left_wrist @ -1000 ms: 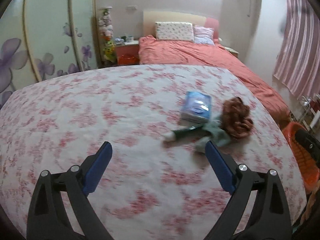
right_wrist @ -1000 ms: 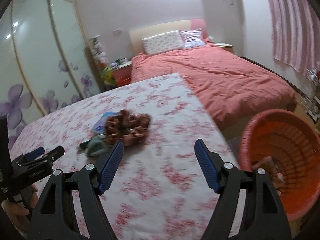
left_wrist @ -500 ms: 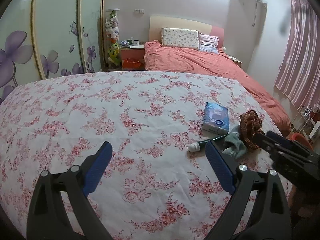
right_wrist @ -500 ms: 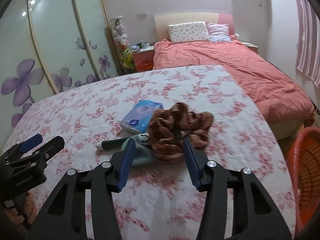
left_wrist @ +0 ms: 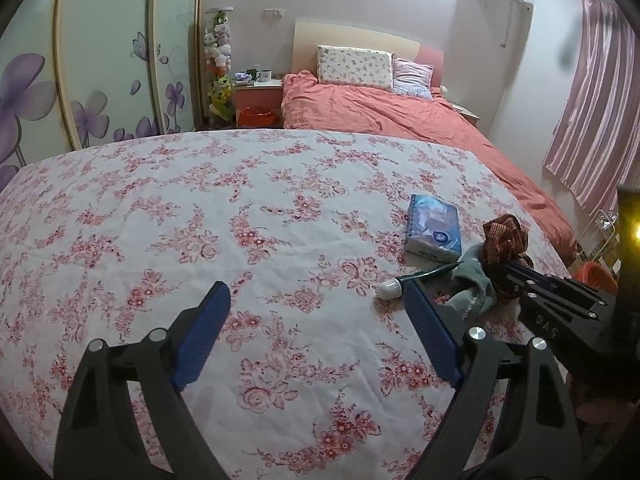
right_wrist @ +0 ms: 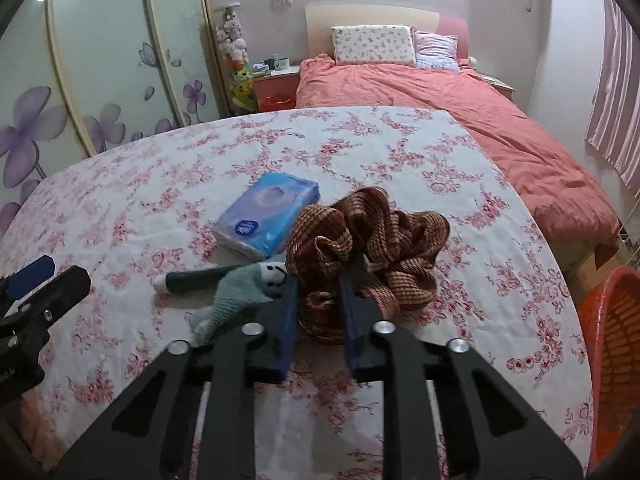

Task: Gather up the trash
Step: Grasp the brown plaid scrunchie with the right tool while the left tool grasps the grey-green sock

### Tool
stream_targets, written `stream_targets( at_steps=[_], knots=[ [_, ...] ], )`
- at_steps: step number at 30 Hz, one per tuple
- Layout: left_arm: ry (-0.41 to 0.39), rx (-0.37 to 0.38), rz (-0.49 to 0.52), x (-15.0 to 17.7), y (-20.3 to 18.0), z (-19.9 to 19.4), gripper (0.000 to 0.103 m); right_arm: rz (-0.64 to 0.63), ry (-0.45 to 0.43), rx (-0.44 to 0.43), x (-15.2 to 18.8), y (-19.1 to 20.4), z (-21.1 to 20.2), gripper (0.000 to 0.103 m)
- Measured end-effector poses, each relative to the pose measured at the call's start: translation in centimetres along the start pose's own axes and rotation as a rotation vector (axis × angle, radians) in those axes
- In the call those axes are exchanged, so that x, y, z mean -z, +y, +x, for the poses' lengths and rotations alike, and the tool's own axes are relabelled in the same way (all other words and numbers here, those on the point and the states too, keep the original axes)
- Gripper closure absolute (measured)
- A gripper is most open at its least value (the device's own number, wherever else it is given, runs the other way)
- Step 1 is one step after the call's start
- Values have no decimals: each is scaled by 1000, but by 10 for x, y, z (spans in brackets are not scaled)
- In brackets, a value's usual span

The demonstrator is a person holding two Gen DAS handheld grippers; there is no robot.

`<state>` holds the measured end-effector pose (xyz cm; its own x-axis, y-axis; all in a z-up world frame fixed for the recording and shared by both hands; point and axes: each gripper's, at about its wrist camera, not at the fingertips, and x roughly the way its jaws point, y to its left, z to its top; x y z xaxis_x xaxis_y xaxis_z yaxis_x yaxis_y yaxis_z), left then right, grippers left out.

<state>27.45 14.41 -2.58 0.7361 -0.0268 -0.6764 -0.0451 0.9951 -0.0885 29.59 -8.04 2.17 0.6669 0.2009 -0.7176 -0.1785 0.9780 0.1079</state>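
A brown checked cloth lies crumpled on the floral table cover, beside a blue tissue pack, a grey-green sock and a dark green pen-like stick with a white end. My right gripper is shut on the near fold of the brown cloth. My left gripper is open and empty over the cover, left of these things. In the left wrist view the cloth, tissue pack, sock and stick lie at right.
An orange basket stands off the table's right edge. A bed with a salmon quilt lies behind. Wardrobe doors with purple flowers line the left. Pink curtains hang at right.
My right gripper swung from the orange basket to the brown cloth, moved in and closed on it. My left gripper stayed open and pulled back a little to the left.
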Motion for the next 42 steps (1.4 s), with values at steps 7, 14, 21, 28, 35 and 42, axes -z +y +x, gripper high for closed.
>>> stream_targets(
  at_steps=[7,14,21,28,35,42],
  knots=[
    [5,13,24,1,-13,2,19,45,-50,3,4,-18,-20,97],
    [21,45,50,2,-32,5,23,79,-97,20,6,-36,-39,97],
    [40,109,110,7,-69,11,31,106,-112,23,12,-50,-48,97],
    [90,136,143,9,-94,30,44,125,-122,17,18,-64,-55,97],
    [148,141,159,10,-110,52,73,141,-121,14,23,-76,-58,97],
    [120,203,155,8,-114,40,91,157,-137,24,27,-88,-68,97]
  ],
)
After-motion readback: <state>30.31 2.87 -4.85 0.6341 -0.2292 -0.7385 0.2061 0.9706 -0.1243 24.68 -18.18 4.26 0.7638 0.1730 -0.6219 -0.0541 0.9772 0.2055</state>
